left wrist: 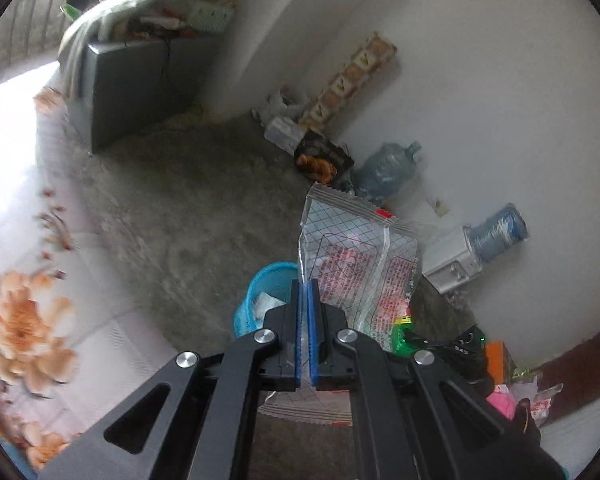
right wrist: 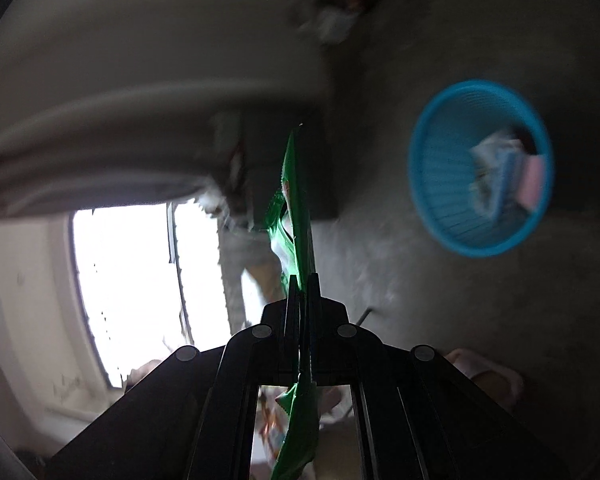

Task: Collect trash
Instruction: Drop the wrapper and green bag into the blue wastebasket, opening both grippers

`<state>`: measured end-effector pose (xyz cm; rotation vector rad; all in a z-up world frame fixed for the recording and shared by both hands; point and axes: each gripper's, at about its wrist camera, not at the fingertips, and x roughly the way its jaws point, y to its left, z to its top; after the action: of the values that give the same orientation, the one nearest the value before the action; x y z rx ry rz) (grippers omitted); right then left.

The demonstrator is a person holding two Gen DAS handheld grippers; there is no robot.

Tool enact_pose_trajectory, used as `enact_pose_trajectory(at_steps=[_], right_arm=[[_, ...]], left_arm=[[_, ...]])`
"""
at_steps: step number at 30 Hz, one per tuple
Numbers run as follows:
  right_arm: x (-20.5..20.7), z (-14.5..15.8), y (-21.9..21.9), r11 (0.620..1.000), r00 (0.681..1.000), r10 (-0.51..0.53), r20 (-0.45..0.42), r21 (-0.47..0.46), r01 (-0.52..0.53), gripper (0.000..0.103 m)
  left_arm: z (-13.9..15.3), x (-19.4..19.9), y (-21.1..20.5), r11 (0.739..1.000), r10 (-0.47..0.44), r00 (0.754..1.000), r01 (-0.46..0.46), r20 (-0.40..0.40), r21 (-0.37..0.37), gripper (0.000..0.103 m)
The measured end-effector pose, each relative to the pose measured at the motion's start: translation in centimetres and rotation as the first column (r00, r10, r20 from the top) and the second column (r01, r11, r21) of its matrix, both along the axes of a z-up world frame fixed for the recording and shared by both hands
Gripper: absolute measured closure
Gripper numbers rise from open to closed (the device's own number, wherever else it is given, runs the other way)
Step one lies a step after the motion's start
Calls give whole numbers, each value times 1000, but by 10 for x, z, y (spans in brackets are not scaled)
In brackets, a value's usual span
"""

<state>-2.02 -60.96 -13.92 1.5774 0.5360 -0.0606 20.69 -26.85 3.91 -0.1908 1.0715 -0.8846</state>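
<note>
Wrapper [left wrist: 356,264]: clear, crinkled, red print, grid pattern.

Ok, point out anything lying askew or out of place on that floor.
A large blue plastic water jug lies tipped on its side by the white wall, among loose wrappers and a dark snack bag. The blue mesh bin stands upright.

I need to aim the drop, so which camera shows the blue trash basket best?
The right wrist view: the blue trash basket shows its whole open rim and the trash inside. In the left wrist view it is partly hidden behind the left hand-held gripper.
</note>
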Motion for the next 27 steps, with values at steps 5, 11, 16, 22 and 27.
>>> enact_pose_trajectory(at_steps=[5,11,16,22,27], right_arm=[[-10,-50,-24,993,991,-94,-94,63,100,99],[9,-98,-47,978,973,-164,-163,104,182,97],[30,-142,-58,960,939,-227,-259,104,261,59],[22,-197,-52,938,887,-229,-400,154,312,48],[-8,-193,-49,935,892,-247,-378,147,322,45]], left_arm=[[-20,-1,-24,999,-18,999,19,-31,32,101],[-38,4,-44,998,-19,998,22,-55,66,101],[-50,4,-54,996,-21,998,27,-65,87,101],[-69,6,-71,992,-25,995,36,-97,120,101],[-90,7,-94,988,-32,991,51,-132,147,101]])
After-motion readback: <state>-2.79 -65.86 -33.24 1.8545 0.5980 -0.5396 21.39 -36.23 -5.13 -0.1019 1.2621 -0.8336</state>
